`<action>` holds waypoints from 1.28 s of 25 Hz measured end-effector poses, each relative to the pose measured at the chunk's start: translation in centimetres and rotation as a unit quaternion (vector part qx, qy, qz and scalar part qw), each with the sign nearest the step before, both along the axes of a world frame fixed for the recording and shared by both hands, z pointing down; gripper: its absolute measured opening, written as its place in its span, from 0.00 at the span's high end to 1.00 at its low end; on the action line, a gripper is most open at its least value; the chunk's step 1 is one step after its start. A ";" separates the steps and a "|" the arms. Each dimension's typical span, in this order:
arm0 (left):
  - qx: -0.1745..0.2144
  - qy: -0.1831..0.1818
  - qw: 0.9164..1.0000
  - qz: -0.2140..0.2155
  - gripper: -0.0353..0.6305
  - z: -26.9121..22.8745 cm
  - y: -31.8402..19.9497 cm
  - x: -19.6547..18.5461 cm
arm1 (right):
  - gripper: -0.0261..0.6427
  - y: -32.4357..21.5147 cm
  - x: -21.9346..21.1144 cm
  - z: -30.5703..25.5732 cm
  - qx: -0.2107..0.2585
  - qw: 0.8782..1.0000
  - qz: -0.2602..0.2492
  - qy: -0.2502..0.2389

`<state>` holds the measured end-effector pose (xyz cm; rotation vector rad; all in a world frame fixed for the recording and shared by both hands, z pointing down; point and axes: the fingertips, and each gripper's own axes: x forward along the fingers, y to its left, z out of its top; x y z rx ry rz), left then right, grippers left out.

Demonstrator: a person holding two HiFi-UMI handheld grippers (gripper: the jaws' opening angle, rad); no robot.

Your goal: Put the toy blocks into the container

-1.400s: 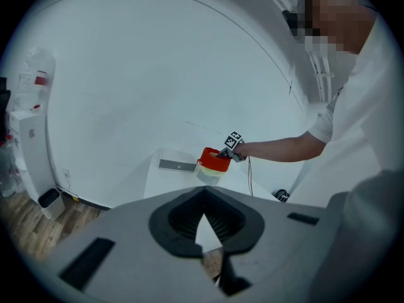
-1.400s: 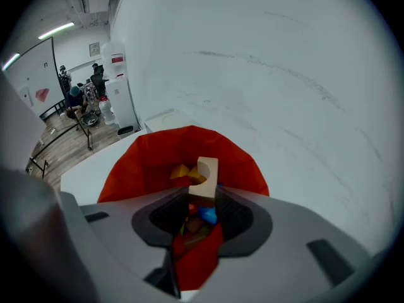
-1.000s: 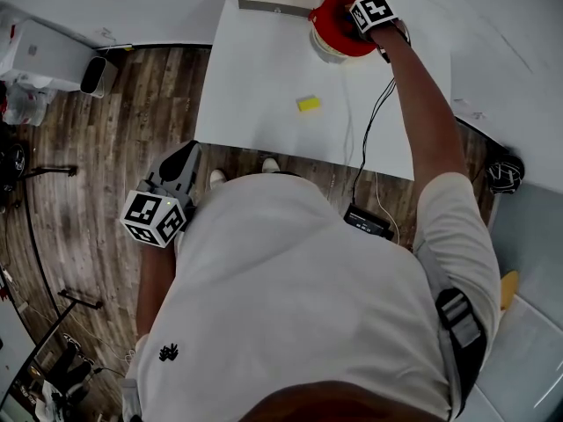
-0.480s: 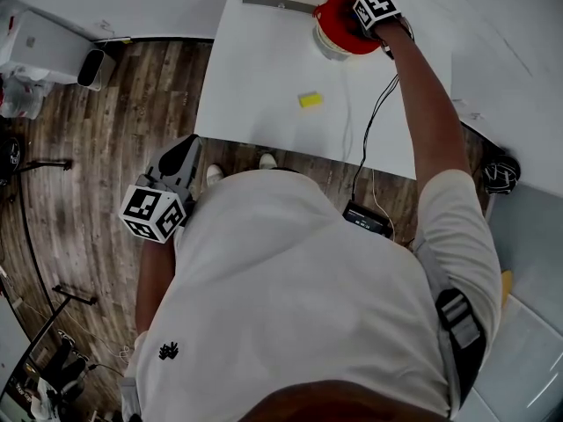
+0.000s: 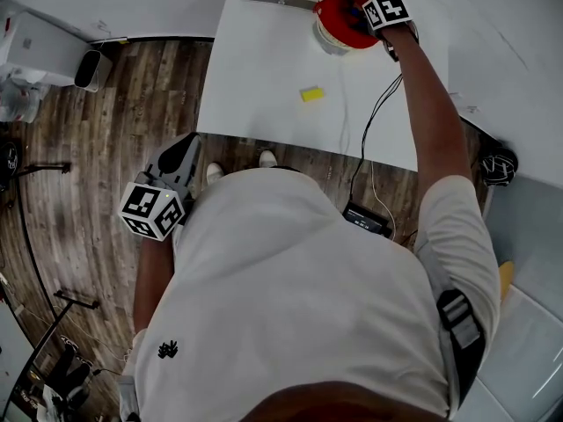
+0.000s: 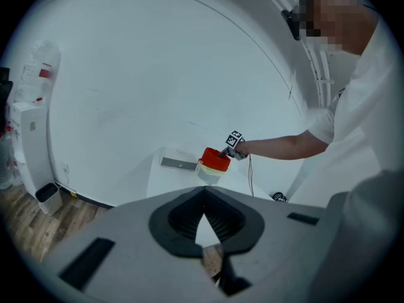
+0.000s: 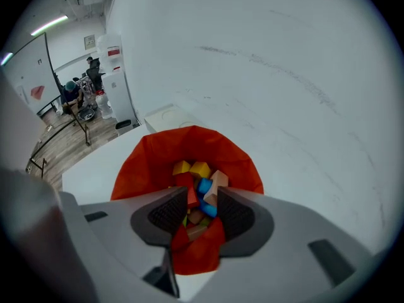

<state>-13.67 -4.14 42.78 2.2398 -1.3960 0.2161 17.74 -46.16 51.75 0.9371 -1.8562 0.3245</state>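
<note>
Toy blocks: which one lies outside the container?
The yellow block, alone on the bare table. The other blocks are all piled inside the red container.

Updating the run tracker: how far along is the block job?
Done: several blocks lie in the red container. In hand: nothing; the right hand-held gripper hangs over it, jaws just opening, gripping nothing. The left hand-held gripper is shut, idle. Left: one yellow block on the table.
</note>
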 end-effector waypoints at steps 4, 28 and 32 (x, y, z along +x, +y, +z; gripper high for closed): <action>0.005 0.003 1.000 0.015 0.94 -0.2 0.4 -0.6 | 0.75 1.6 -0.5 -1.5 0.019 1.000 0.001 -0.012; 0.013 0.011 0.995 0.093 0.94 -0.3 2.8 -5.0 | 0.81 15.3 -3.6 -8.0 0.098 0.989 0.025 -0.107; 0.014 0.009 0.994 0.107 0.94 -0.2 2.9 -5.7 | 0.81 18.4 -4.9 -8.0 0.102 0.988 0.018 -0.118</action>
